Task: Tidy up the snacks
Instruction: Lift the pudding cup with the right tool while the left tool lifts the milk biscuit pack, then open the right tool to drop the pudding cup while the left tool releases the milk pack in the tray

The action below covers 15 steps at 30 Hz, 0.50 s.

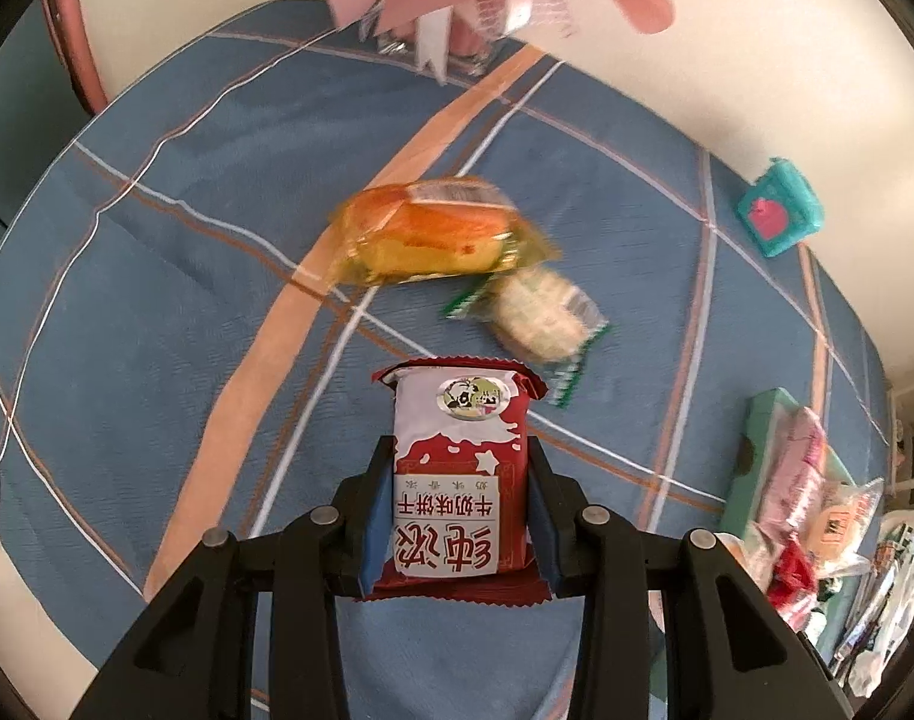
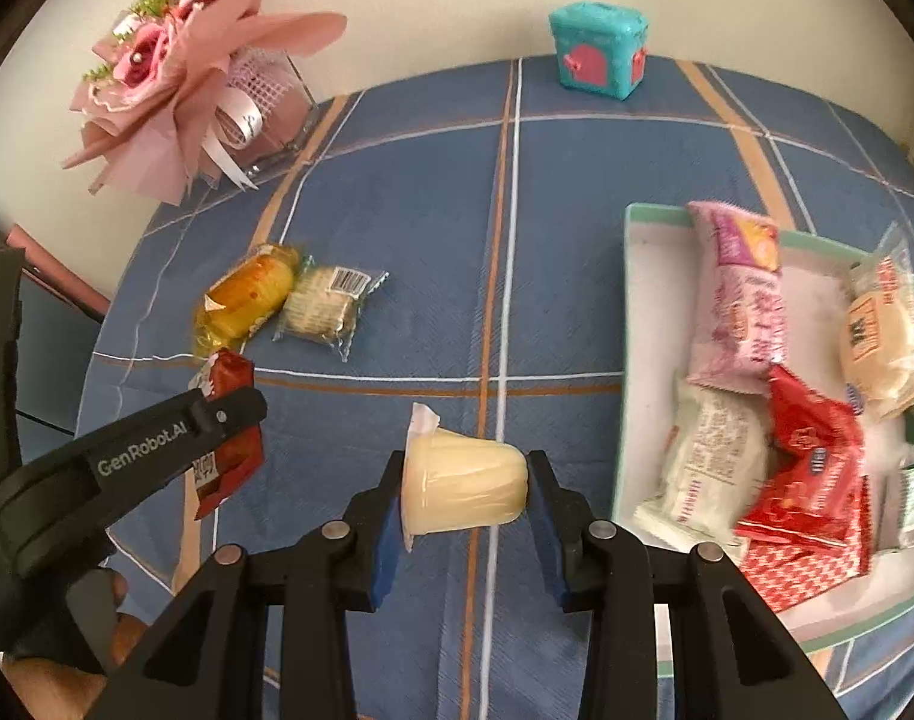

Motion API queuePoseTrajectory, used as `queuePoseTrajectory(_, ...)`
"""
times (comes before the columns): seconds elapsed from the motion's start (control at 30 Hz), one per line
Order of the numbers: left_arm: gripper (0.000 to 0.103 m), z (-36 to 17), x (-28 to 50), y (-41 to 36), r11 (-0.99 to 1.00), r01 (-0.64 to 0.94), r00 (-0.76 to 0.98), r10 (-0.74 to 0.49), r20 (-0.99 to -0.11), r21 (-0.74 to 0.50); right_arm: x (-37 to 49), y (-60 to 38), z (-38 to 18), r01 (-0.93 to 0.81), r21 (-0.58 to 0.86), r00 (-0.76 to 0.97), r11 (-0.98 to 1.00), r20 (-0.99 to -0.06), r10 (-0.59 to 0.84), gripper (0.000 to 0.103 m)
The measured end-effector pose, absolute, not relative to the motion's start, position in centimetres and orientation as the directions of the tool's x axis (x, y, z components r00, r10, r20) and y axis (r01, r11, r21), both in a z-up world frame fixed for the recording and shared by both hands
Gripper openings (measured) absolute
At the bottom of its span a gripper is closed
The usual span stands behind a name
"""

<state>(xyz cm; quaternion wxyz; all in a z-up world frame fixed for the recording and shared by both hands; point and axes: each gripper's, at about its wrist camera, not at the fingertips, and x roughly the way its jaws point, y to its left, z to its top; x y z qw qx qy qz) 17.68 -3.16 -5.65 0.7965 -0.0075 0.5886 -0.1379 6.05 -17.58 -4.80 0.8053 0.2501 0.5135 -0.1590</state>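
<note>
Several snacks already fill the tray [image 2: 631,300] at the right of the worktop [image 2: 409,192]. Two wrapped cakes [image 2: 247,294] lie loose at the far left, judged still to sort. The left gripper [image 1: 460,516] is clamped on a red biscuit packet [image 1: 460,480]. The right gripper [image 2: 463,501] grips a pudding cup [image 2: 463,489], lying sideways, left of the tray.

Red biscuit packet [image 1: 460,480] gripped, pale jelly cup [image 2: 463,487] sideways, gripped

The left gripper's [image 1: 460,498] jaws clamp a red biscuit packet [image 1: 460,480] above the blue tablecloth [image 1: 157,300].
</note>
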Motion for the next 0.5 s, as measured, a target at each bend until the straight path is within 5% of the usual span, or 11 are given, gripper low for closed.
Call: queuePoseTrajectory(0.5, 0.041, -1.9, 8.6, -14.1, 0.829, 0.529, 0.232, -0.35, -0.907, -0.184, -5.8, -29.3, -1.3, 0.704, 0.15, 0.376, 0.694, -0.908, -0.185, 0.04)
